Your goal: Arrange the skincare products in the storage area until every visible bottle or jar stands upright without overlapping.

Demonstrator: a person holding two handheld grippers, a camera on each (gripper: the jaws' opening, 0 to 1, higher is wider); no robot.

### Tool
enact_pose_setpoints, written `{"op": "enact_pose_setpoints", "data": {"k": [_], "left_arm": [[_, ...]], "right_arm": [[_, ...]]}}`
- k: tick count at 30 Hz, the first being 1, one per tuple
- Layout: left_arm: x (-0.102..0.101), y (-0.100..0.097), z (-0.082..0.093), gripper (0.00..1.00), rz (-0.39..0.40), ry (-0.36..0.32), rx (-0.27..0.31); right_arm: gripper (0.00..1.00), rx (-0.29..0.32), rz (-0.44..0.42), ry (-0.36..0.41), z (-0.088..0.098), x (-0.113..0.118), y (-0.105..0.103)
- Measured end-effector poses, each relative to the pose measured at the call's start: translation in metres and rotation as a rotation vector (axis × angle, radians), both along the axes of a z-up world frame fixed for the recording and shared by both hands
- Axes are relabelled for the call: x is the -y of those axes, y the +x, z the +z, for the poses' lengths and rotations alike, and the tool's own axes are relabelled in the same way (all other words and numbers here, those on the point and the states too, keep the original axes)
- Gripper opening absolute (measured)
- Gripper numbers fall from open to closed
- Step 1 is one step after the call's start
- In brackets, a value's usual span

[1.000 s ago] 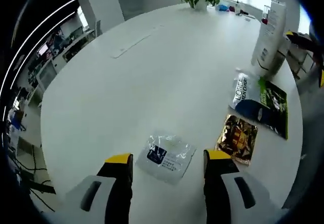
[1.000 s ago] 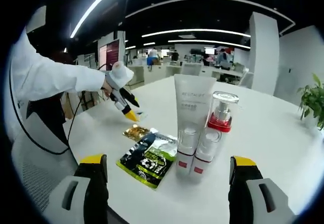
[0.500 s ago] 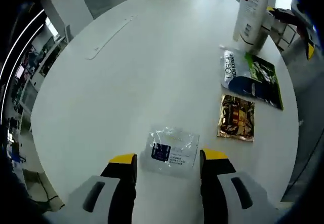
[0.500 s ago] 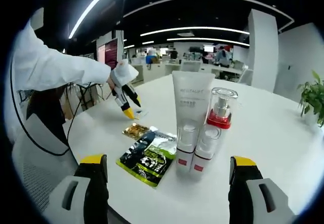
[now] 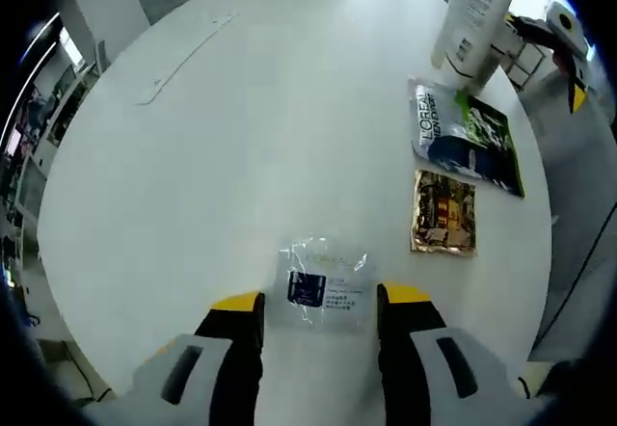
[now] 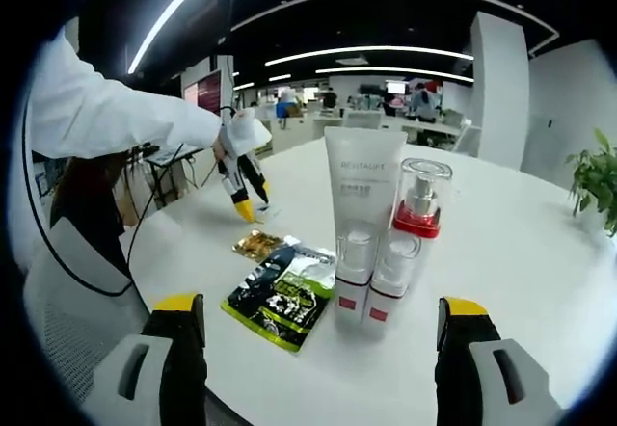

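Over the desk [image 5: 241, 118], left gripper [image 5: 318, 301] spread wide astride clear sachet [image 5: 323, 284], likely for pickup; right gripper [image 6: 323, 315] wide, empty, facing upright tube [image 6: 362, 204].

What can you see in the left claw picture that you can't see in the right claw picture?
Left gripper view alone: the print on the clear sachet between the left claw tips. Right gripper view alone: two small red-banded bottles, a red-collared pump bottle and the person's white sleeve. Shared: the white tube, green sachet, gold sachet and table.
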State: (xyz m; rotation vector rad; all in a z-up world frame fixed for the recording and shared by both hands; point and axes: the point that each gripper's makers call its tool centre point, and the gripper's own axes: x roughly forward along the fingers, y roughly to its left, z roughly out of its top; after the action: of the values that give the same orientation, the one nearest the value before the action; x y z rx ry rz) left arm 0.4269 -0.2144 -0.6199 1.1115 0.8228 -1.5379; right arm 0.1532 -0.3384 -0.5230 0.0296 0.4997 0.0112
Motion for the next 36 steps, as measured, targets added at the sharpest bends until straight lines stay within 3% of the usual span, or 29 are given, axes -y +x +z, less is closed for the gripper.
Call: {"op": "enact_pose_setpoints", "data": {"k": [4, 10, 16, 20, 23, 26, 28, 30, 36], "left_arm": [[-0.004, -0.003, 0.000, 0.41, -0.017, 0.019, 0.003], [-0.009, 0.001, -0.002, 0.40, 0.012, 0.043, 0.003], [-0.027, -0.007, -0.001, 0.39, 0.081, 0.094, 0.008], [-0.034, -0.013, -0.002, 0.39, 0.088, 0.105, 0.013], [-0.049, -0.029, -0.001, 0.39, 0.150, 0.087, 0.001], [-0.052, -0.031, -0.001, 0.39, 0.167, 0.085, 0.002], [-0.061, -0.048, 0.000, 0.39, 0.177, 0.095, 0.004], [-0.059, -0.046, 0.000, 0.39, 0.194, 0.104, 0.004], [-0.073, -0.064, 0.000, 0.39, 0.220, 0.125, 0.002]], "right_arm": [[1.00, 0.001, 0.000, 0.001, 0.000, 0.000, 0.000], [1.00, 0.002, 0.009, -0.002, 0.000, -0.001, 0.000], [1.00, 0.010, 0.011, -0.001, 0.002, -0.002, 0.000], [1.00, 0.013, 0.016, -0.003, 0.003, -0.003, 0.000], [1.00, 0.013, 0.019, -0.008, 0.003, -0.003, 0.000], [1.00, 0.017, 0.025, -0.009, 0.004, -0.004, 0.001], [1.00, 0.015, 0.032, -0.012, 0.003, -0.006, 0.001], [1.00, 0.014, 0.036, -0.017, 0.003, -0.006, 0.000], [1.00, 0.019, 0.041, -0.024, 0.004, -0.007, 0.001]]}}
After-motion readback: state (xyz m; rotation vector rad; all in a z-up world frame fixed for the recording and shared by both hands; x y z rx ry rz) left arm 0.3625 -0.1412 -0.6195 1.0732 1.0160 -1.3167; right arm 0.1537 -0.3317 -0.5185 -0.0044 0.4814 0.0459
